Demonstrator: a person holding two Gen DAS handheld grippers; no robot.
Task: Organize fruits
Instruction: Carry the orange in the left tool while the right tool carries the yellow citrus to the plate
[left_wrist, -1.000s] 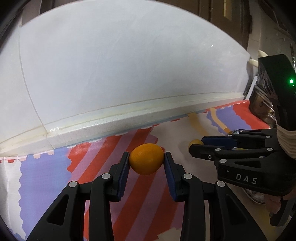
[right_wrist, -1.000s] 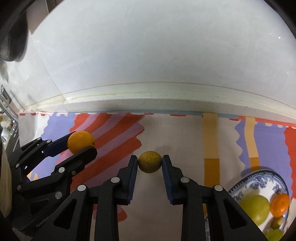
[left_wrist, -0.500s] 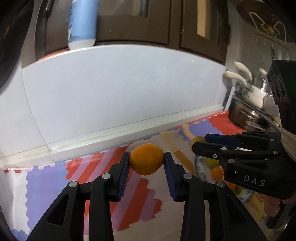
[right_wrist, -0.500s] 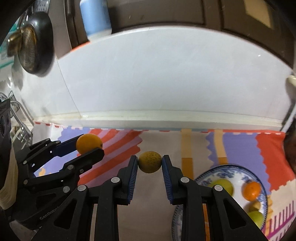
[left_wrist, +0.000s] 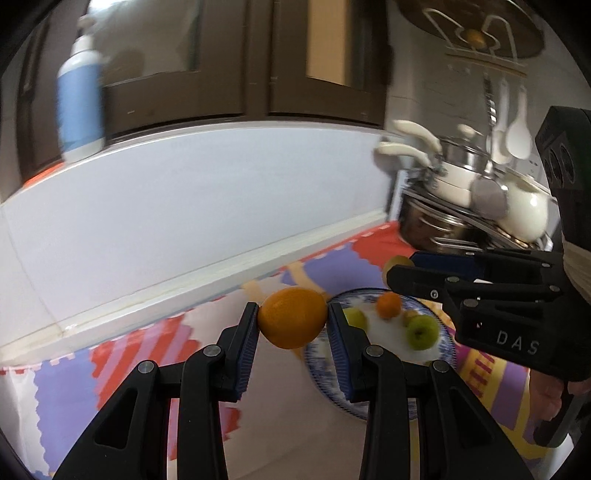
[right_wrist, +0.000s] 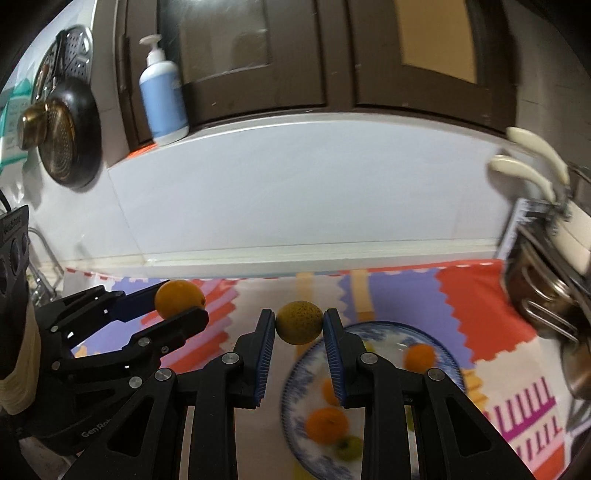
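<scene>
My left gripper (left_wrist: 292, 321) is shut on an orange (left_wrist: 292, 318), held in the air above the patterned mat. My right gripper (right_wrist: 299, 323) is shut on a yellow-green speckled fruit (right_wrist: 299, 322). In the left wrist view the right gripper (left_wrist: 397, 271) reaches in from the right with that fruit (left_wrist: 396, 264); in the right wrist view the left gripper (right_wrist: 181, 304) shows at the left with the orange (right_wrist: 179, 298). Below both lies a blue-and-white plate (right_wrist: 448, 360) (left_wrist: 448, 343) holding several fruits, among them a green apple (left_wrist: 423, 330) and a small orange (right_wrist: 328, 424).
A colourful mat (right_wrist: 476, 299) covers the counter in front of a white backsplash (right_wrist: 314, 192). Stacked pots (left_wrist: 469, 214) stand at the right. A blue pump bottle (right_wrist: 162, 99) sits on the ledge under dark cabinets, and a pan (right_wrist: 72, 147) hangs at the left.
Both grippers have risen and moved right with their fruits still held. The plate has come into view beneath them, and the cabinets, bottle and pots now show.
</scene>
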